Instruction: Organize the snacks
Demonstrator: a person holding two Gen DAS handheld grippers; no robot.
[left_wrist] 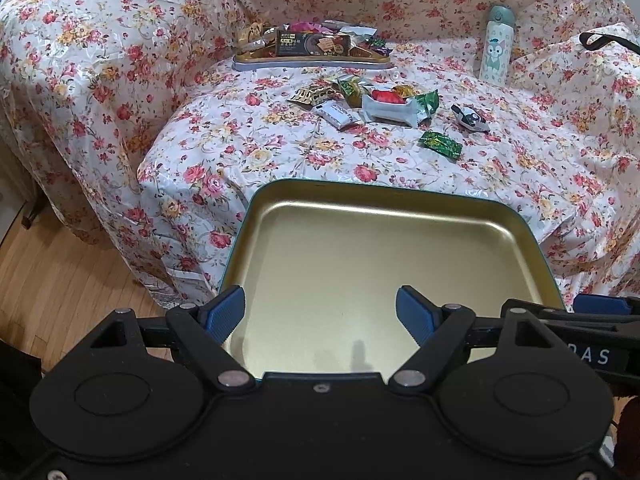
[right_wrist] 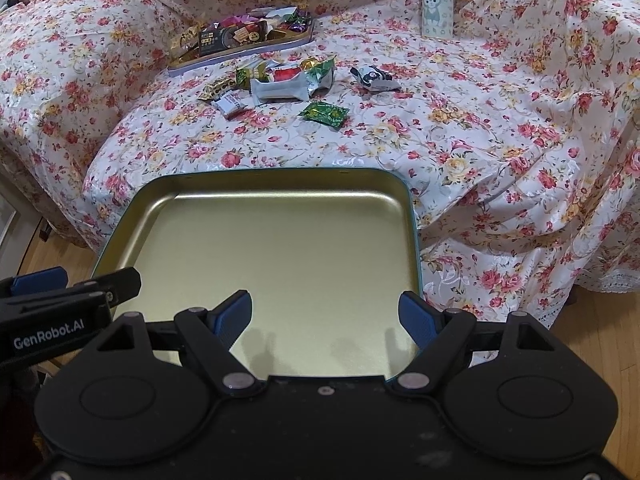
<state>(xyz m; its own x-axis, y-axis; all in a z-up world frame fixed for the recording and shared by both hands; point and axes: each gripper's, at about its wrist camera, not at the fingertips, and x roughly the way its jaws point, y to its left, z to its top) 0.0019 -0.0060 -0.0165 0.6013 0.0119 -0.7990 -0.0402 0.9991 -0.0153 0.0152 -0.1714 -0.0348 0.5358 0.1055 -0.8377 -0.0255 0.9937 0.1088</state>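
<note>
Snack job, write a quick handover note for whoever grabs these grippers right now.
Left gripper: open, nothing held, above the empty gold tin.
Right gripper: open, nothing held, above the same tin.
Far tray: already piled with snacks.
Loose snacks lie on the floral cover in front of it, with a green candy and a black-and-white packet apart from the pile.
Bottle stands to the right.
Left: gather the loose snacks.

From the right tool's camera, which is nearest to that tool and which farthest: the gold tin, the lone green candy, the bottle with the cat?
1. Gold tin: right under the right tool.
2. Lone green candy: mid-cover, beyond the tin.
3. Cat bottle: far back, right.
</note>
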